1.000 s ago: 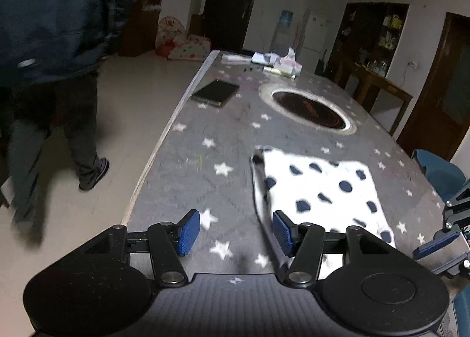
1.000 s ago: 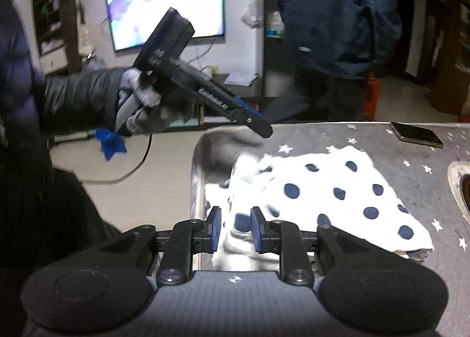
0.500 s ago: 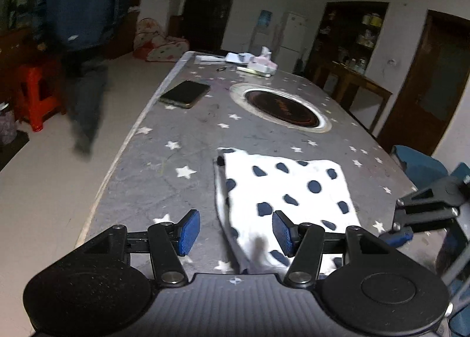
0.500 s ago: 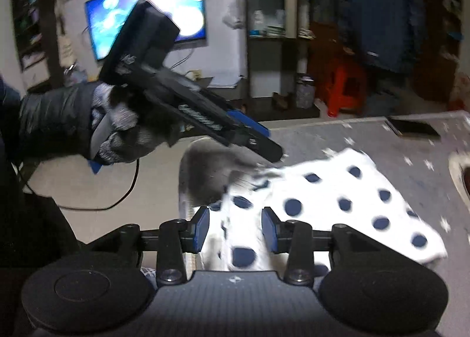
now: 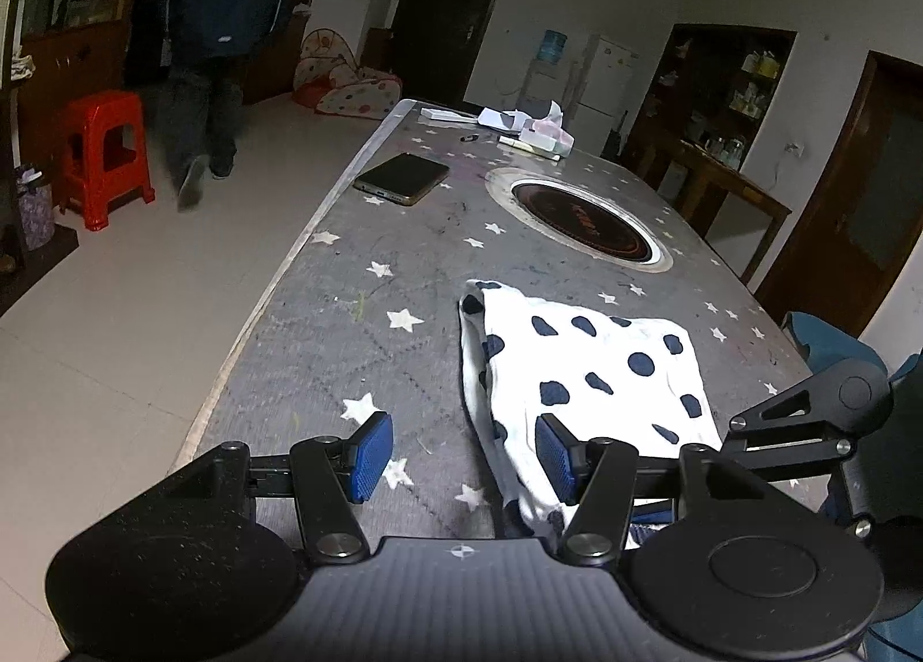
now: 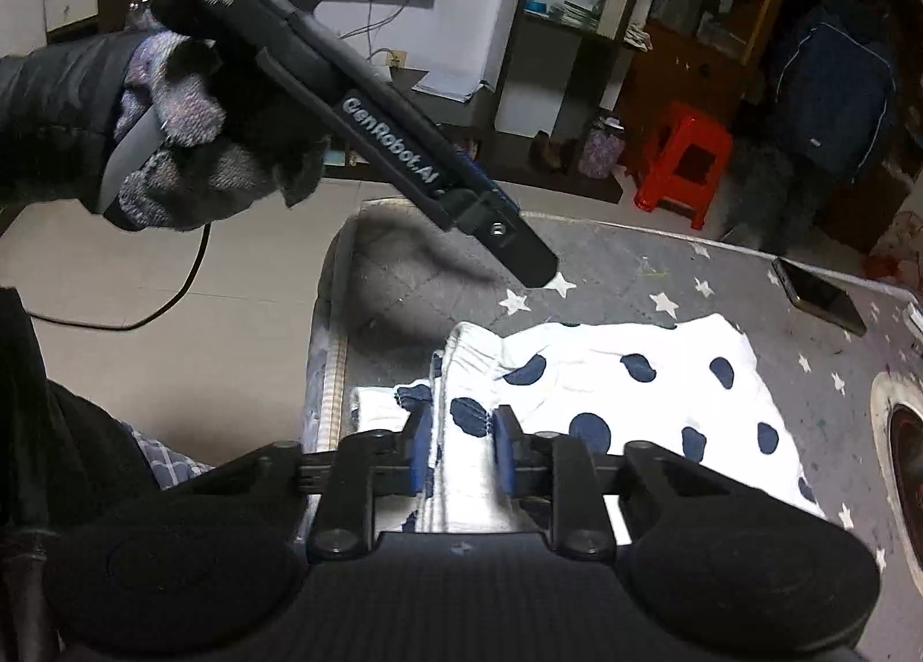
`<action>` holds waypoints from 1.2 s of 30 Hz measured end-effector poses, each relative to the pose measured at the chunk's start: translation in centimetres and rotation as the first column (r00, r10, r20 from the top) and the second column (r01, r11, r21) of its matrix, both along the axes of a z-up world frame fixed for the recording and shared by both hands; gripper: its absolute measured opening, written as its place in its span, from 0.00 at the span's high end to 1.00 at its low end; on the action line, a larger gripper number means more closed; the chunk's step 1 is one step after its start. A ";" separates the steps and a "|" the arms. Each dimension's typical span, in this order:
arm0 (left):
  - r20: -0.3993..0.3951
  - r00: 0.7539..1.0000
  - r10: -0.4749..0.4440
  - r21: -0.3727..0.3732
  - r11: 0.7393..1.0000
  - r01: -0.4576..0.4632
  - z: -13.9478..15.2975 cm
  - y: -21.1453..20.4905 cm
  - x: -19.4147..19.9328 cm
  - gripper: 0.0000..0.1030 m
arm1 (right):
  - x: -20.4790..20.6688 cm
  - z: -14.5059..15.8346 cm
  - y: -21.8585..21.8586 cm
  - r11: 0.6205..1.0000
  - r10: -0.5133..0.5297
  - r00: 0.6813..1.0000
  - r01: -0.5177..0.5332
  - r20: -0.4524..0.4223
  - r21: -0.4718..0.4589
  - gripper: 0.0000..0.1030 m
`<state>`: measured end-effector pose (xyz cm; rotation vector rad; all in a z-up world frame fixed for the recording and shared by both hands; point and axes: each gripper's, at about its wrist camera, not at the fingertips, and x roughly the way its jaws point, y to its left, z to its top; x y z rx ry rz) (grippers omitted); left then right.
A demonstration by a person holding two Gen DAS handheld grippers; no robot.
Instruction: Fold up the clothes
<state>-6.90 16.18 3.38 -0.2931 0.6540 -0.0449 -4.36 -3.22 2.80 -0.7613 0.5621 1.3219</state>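
A white garment with dark blue dots (image 5: pixel 594 373) lies folded flat on the grey star-patterned table (image 5: pixel 404 270). It also shows in the right wrist view (image 6: pixel 623 391). My left gripper (image 5: pixel 461 457) is open and empty above the garment's near left edge; its right pad (image 5: pixel 555 457) overlaps the cloth. My right gripper (image 6: pixel 460 451) is open, with the garment's near folded edge between its pads, above the table's near end. The left gripper's body (image 6: pixel 346 102) shows in the right wrist view, held in a gloved hand.
A phone (image 5: pixel 402 179) lies near the table's left edge. A round inset cooktop (image 5: pixel 580 226) sits mid-table, with tissues and papers (image 5: pixel 531 128) at the far end. A red stool (image 5: pixel 107 154) and a walking person (image 5: pixel 225 39) are on the floor at left.
My right gripper opened from nearly shut on the garment's edge. My left gripper shifted and rose, staying open. The person walked away from the table.
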 end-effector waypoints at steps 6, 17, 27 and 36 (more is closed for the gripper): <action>0.004 1.000 -0.014 -0.025 1.000 0.014 0.0 -0.1 -0.3 0.44 | 1.1 0.9 -0.8 0.998 -0.033 0.997 0.036 -0.069 0.041 0.85; -0.068 0.994 -0.086 -0.261 0.963 0.066 -0.8 -0.1 -1.0 0.44 | 1.2 1.3 -1.7 0.996 -0.027 0.996 0.034 -0.080 0.087 0.87; -0.088 0.989 -0.120 -0.400 0.913 0.075 -1.2 -0.9 -0.9 0.59 | 0.6 1.7 -2.3 0.995 -0.002 0.998 0.009 -0.068 0.104 0.88; -0.060 0.989 -0.134 -0.436 0.895 0.095 -0.7 -1.1 -1.7 0.76 | 0.3 2.8 -3.4 0.990 0.013 0.996 -0.001 -0.087 0.142 0.90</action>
